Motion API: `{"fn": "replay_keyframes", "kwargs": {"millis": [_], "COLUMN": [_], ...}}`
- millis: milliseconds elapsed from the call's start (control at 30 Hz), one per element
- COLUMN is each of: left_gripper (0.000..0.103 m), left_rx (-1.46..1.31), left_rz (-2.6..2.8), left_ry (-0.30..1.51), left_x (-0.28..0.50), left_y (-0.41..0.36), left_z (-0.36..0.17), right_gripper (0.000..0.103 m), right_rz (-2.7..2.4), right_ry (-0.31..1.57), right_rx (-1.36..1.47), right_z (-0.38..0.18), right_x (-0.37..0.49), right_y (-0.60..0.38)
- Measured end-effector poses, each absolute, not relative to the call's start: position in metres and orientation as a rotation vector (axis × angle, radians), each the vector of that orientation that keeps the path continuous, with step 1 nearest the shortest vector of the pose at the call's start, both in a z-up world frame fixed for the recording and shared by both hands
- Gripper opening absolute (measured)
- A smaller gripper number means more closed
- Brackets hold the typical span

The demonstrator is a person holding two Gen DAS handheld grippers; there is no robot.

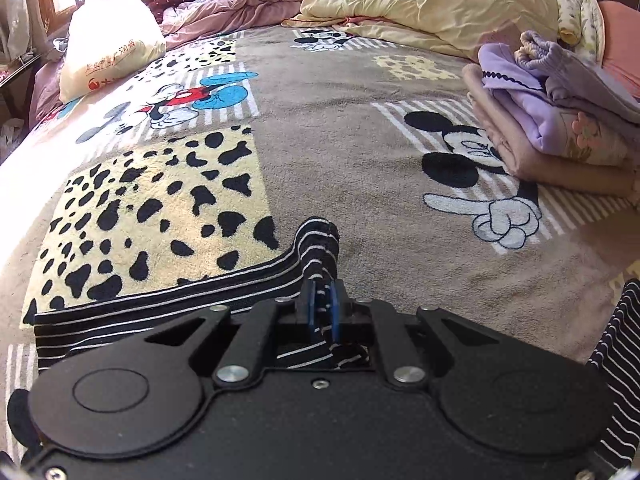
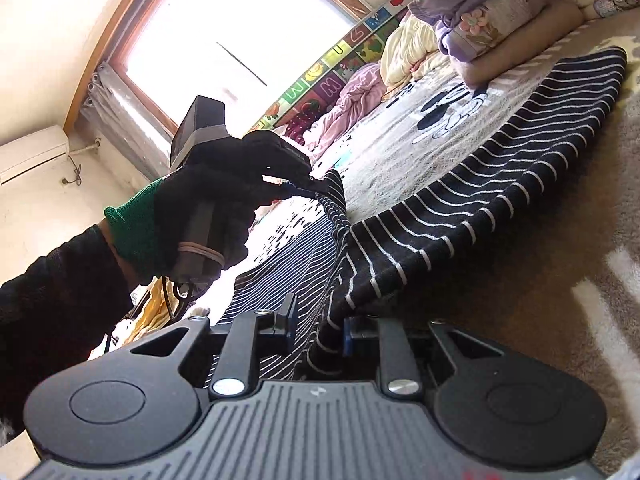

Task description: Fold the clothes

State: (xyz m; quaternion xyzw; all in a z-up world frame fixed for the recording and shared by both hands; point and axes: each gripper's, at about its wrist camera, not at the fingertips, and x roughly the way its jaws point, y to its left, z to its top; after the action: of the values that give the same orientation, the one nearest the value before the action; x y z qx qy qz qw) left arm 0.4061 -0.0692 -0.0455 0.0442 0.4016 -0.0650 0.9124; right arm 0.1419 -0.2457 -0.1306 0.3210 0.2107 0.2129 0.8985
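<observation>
A black garment with thin white stripes (image 1: 160, 312) lies partly on the cartoon-print blanket (image 1: 340, 128). My left gripper (image 1: 322, 306) is shut on a raised corner of it, the cloth pinched between the blue pads. In the right wrist view the same garment (image 2: 500, 168) stretches across the bed, lifted at its near edge. My right gripper (image 2: 318, 330) is shut on a thick bunched fold of that edge. The left gripper (image 2: 314, 188), held by a black-gloved hand (image 2: 208, 208), grips the cloth further along, above the bed.
A stack of folded purple and pink clothes (image 1: 560, 120) sits at the right on the bed. A white plastic bag (image 1: 108, 48), a pink quilt (image 1: 240, 8) and a yellow quilt (image 1: 432, 0) lie at the far side. A bright window (image 2: 240, 32) is behind.
</observation>
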Motion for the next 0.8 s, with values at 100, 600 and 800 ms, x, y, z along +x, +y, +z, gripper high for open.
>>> {"fn": "replay_keyframes", "kwargs": {"millis": [100,600,800], "left_gripper": [0.006,0.006,0.006], "left_rx": [0.04,-0.041,-0.166], "left_rz": [-0.143,-0.198,-0.181], "left_ry": [0.821,0.799,0.797], "left_x": [0.402,0.395,0.392], "left_y": [-0.051,0.011,0.033], "left_z": [-0.041,-0.062,-0.072], "right_gripper": [0.023,0.024,0.031], "right_rz": [0.469,0.589,0.602], "right_ry": [0.401,0.449,0.454], "right_rx": [0.484,-0.058,-0.107], "right_z": [-0.118,-0.111,-0.113], "right_x": [0.135,0.113,0.108], "right_y": [-0.226,-0.139,-0.133]}}
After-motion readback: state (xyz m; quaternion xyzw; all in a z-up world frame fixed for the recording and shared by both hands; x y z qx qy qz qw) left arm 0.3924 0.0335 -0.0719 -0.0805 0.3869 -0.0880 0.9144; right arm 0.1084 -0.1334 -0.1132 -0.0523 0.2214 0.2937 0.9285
